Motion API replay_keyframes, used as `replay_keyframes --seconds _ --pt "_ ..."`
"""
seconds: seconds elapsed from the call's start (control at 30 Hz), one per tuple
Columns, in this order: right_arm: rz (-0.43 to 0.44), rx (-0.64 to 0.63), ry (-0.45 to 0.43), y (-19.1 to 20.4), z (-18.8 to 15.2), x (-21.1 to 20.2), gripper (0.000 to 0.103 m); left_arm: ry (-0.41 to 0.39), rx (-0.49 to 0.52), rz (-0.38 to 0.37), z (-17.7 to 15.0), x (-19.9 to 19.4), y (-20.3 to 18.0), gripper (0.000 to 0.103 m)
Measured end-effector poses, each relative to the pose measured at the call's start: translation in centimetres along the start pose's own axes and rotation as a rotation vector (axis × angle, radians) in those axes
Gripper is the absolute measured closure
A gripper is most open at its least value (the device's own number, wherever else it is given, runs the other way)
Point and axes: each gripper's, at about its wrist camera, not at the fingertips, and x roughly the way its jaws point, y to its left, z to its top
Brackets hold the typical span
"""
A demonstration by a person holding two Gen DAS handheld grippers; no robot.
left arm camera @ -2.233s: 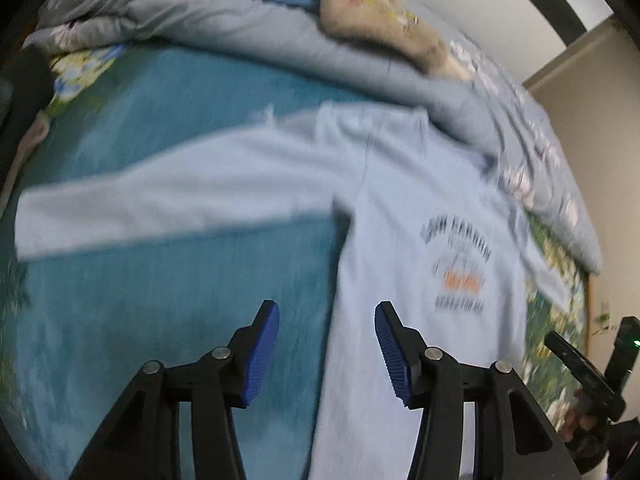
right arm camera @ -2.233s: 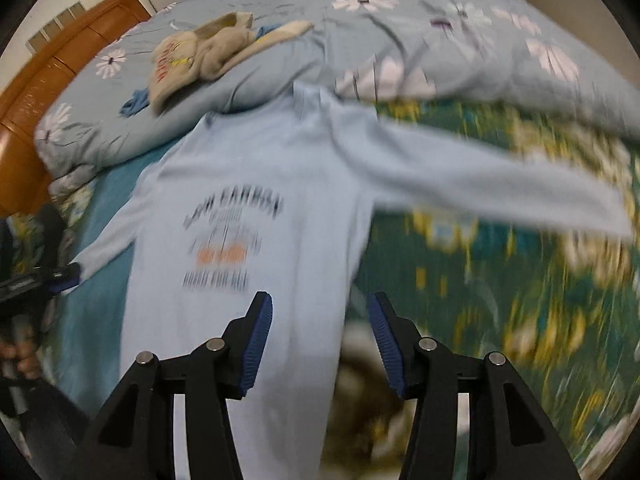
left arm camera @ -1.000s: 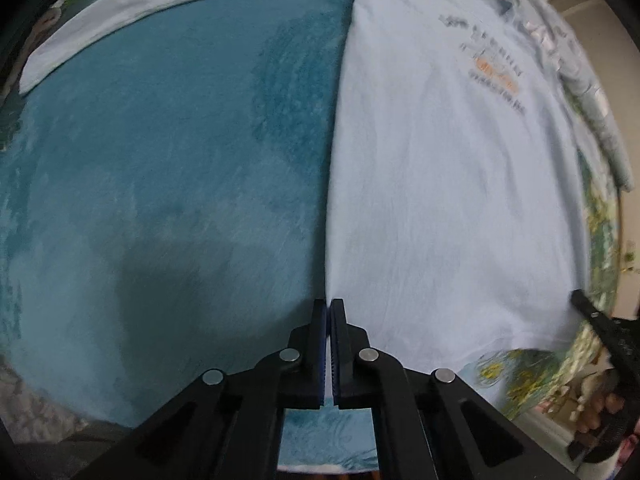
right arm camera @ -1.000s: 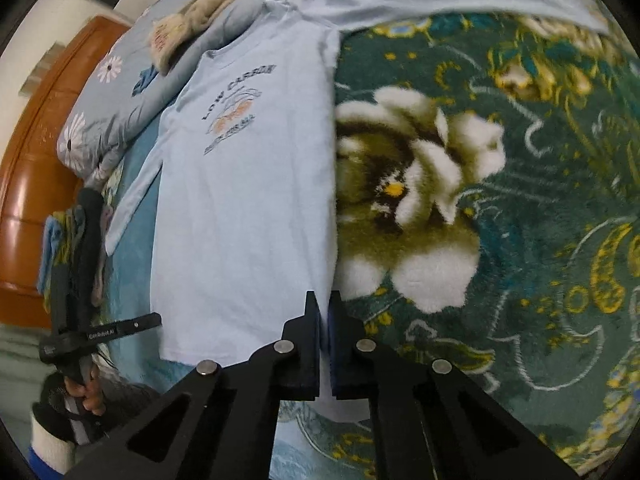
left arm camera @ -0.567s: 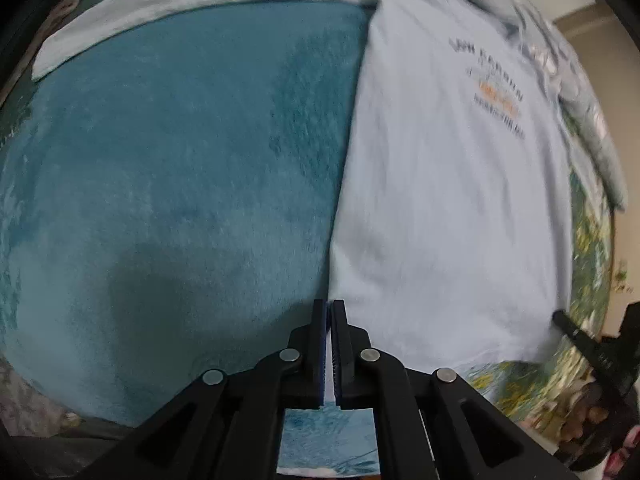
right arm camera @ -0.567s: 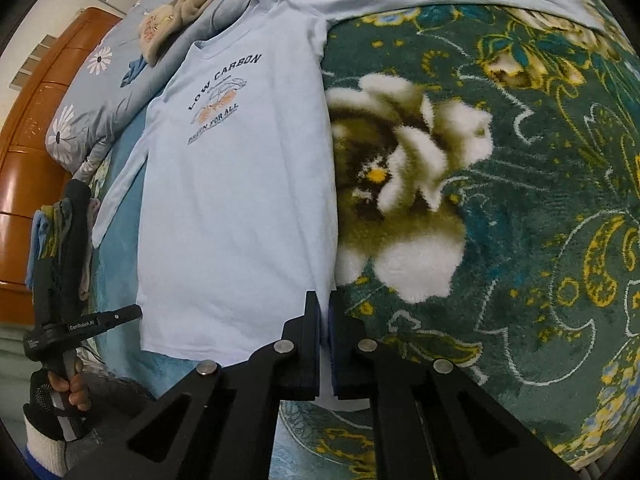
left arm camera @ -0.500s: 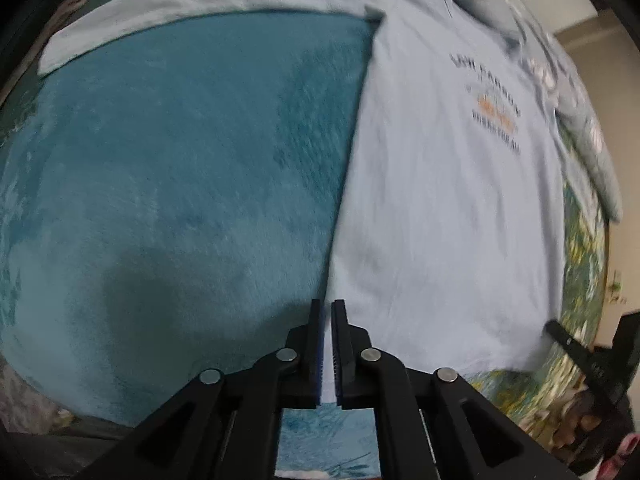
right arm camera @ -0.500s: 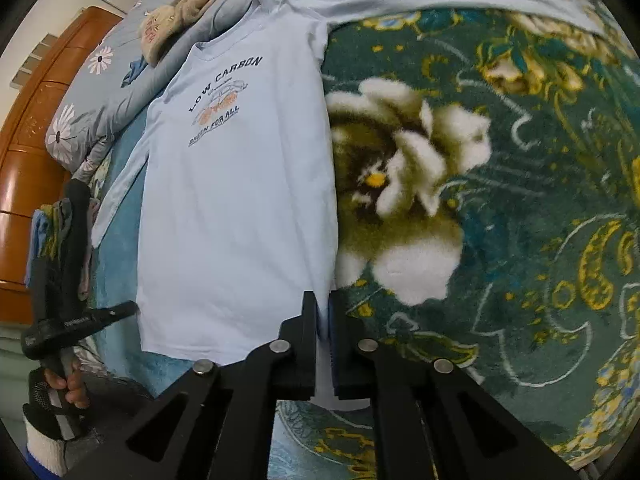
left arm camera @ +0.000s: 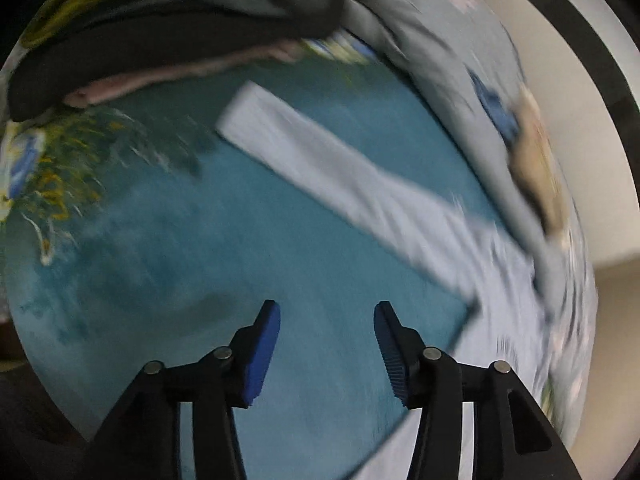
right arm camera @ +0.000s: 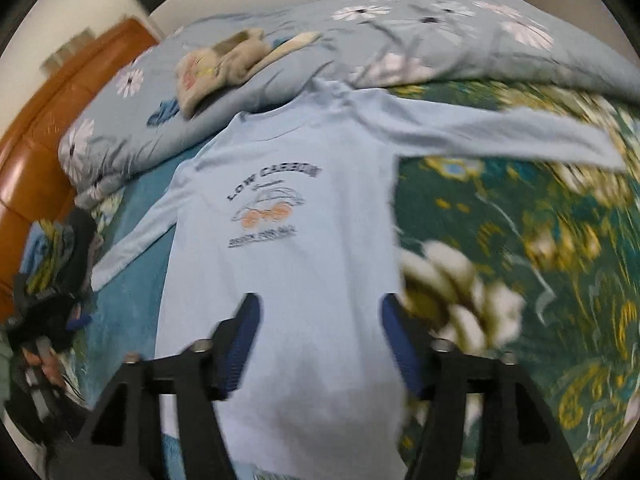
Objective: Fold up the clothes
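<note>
A pale blue long-sleeved shirt (right arm camera: 288,264) with a dark and orange chest print lies flat, face up, on the bed, both sleeves spread out sideways. My right gripper (right arm camera: 320,312) hovers open above the shirt's lower body, nothing between its blue pads. In the left wrist view the shirt's left sleeve (left arm camera: 340,176) runs diagonally across the teal blanket, its cuff at the upper left. My left gripper (left arm camera: 326,320) is open over bare blanket, short of the sleeve. The left gripper also shows in the right wrist view (right arm camera: 76,316), held by a hand at the bed's left edge.
A blue floral duvet (right arm camera: 420,36) is bunched along the head of the bed with a beige garment (right arm camera: 224,64) on it. Dark and pink clothes (left arm camera: 160,40) are piled near the sleeve cuff. An orange-brown headboard (right arm camera: 52,120) stands at left. The patterned teal blanket (right arm camera: 520,260) covers the bed.
Both grippers were shut on the shirt's bottom hem corners; now both are open and off it. The left swung toward the left sleeve, the right lifted over the shirt's body.
</note>
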Motion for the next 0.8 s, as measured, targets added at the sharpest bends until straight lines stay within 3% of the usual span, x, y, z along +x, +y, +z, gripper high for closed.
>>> replay_keyframes --seconds 0.13,0.2,0.23,0.33,0.43,0.8 --pt "0.027 -0.073 0.008 3.1 1.6 2.3 0.029 -0.087 -0.034 0.099 3.2 1.0 1.2 0.047" --pt "0.034 -0.097 0.017 4.3 2.0 3.2 0.013 -0.108 -0.108 0.075 4.9 1.9 2.4 0.040" --pt "0.038 -0.109 0.021 4.9 2.2 3.7 0.010 -0.115 -0.167 0.054 5.6 2.4 3.5 0.039" --pt "0.049 -0.144 0.035 6.7 2.8 5.1 0.010 -0.109 -0.345 0.012 6.8 3.8 6.6 0.037" --pt "0.043 -0.152 0.055 7.3 3.2 6.3 0.010 -0.088 -0.458 -0.077 6.5 5.9 7.9 0.037" --pt "0.029 -0.117 0.087 6.4 3.9 7.6 0.002 -0.136 -0.474 -0.091 9.1 8.6 8.5 0.038"
